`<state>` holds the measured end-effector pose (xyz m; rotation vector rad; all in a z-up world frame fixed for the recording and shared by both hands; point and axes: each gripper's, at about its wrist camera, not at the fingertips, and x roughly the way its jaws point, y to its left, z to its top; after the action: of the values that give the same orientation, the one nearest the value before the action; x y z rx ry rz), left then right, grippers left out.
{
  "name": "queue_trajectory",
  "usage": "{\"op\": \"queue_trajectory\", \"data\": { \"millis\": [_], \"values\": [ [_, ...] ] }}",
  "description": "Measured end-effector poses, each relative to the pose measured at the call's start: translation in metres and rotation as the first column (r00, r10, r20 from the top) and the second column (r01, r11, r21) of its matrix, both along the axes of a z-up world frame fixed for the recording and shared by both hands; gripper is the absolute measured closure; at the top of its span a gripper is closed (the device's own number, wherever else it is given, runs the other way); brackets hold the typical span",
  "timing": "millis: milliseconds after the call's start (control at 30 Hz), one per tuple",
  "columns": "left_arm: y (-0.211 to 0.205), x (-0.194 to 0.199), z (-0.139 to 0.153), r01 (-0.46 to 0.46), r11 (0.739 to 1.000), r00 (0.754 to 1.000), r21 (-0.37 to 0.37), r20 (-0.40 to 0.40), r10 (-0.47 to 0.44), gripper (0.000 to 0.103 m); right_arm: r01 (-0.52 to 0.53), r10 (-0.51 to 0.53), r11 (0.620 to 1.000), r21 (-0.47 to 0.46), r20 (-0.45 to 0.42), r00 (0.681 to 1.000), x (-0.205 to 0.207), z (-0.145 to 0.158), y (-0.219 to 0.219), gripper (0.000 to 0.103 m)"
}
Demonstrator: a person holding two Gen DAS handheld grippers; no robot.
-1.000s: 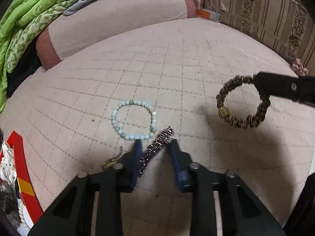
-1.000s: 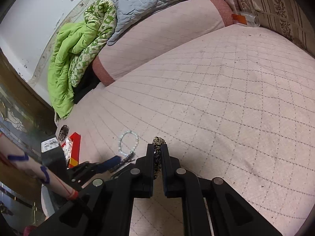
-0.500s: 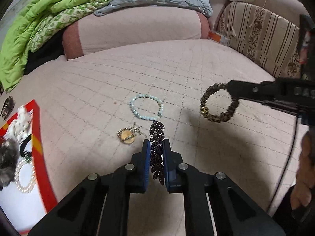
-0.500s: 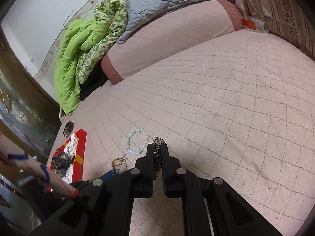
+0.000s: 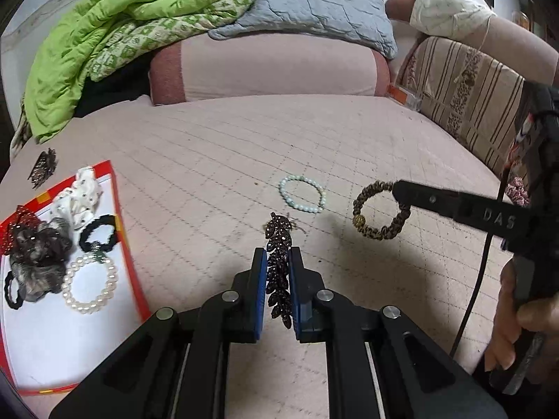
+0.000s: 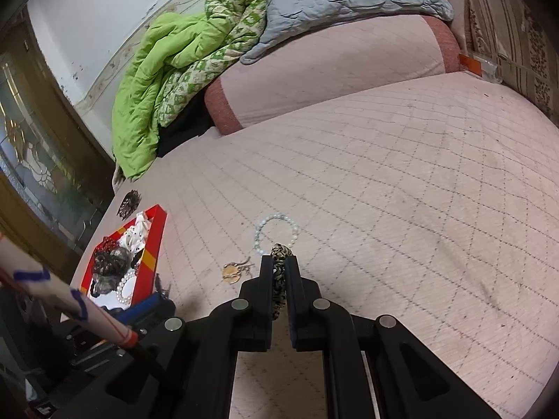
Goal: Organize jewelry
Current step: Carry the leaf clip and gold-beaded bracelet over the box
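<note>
My left gripper (image 5: pixel 277 256) is shut on a dark leaf-shaped rhinestone hair clip (image 5: pixel 278 262), held up off the pink quilted bed. My right gripper (image 6: pixel 278 262) is shut on a leopard-print hair tie (image 6: pixel 279 279); seen from the left wrist, the hair tie (image 5: pixel 380 209) hangs as a ring with a gold bead from the right gripper's (image 5: pixel 396 186) tip. A pale green bead bracelet (image 5: pixel 302 193) (image 6: pixel 276 232) lies on the bed just beyond both. A gold earring (image 6: pixel 234 272) lies to its left. The red-rimmed white tray (image 5: pixel 118 230) (image 6: pixel 155 244) at left holds a pearl bracelet (image 5: pixel 89 284), scrunchies and hair ties.
A dark hair claw (image 5: pixel 42 171) lies on the bed beyond the tray. A pink bolster (image 5: pixel 269 66), a green quilt (image 5: pixel 115 28) and a grey pillow (image 5: pixel 314 3) line the far end. A striped cushion (image 5: pixel 468 94) borders the right. A person's hand (image 5: pixel 517 321) grips the right tool.
My left gripper shut on the hair clip and lifted it off the bed, swinging left so that the tray came into view. The right gripper, still holding the hair tie, drifted slightly.
</note>
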<state>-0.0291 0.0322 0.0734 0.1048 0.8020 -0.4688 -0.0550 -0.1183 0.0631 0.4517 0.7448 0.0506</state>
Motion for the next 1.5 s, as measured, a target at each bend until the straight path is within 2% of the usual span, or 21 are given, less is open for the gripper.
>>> {"op": "queue_trajectory", "data": {
  "millis": [233,467,733,933,1300,1500],
  "values": [
    [0.037,-0.005,0.013,-0.053,0.997,0.998,-0.05,0.013,0.054,0.091,-0.058,0.058,0.998,-0.009,0.009,0.998,-0.007,0.003,0.033,0.095],
    [0.095,-0.01,0.023,-0.149,0.984,0.988,-0.099,0.028,0.152,0.091,-0.121,0.122,0.992,-0.021,0.05,0.991,-0.013,0.018,0.067,0.095],
    [0.152,-0.017,0.028,-0.272,0.96,0.957,-0.068,0.082,0.277,0.091,-0.218,0.219,0.975,-0.033,0.043,0.975,-0.005,0.025,0.12,0.095],
    [0.183,-0.019,0.027,-0.315,0.947,0.943,-0.065,0.089,0.32,0.091,-0.302,0.305,0.951,-0.058,0.042,0.952,0.003,0.032,0.167,0.095],
    [0.234,-0.017,0.015,-0.403,0.911,0.913,-0.084,0.037,0.407,0.091,-0.423,0.426,0.902,-0.09,0.017,0.905,0.019,0.033,0.246,0.095],
    [0.266,-0.016,0.005,-0.465,0.88,0.884,-0.091,-0.006,0.467,0.091,-0.468,0.47,0.88,-0.083,0.009,0.883,0.029,0.03,0.275,0.095]
  ]
}}
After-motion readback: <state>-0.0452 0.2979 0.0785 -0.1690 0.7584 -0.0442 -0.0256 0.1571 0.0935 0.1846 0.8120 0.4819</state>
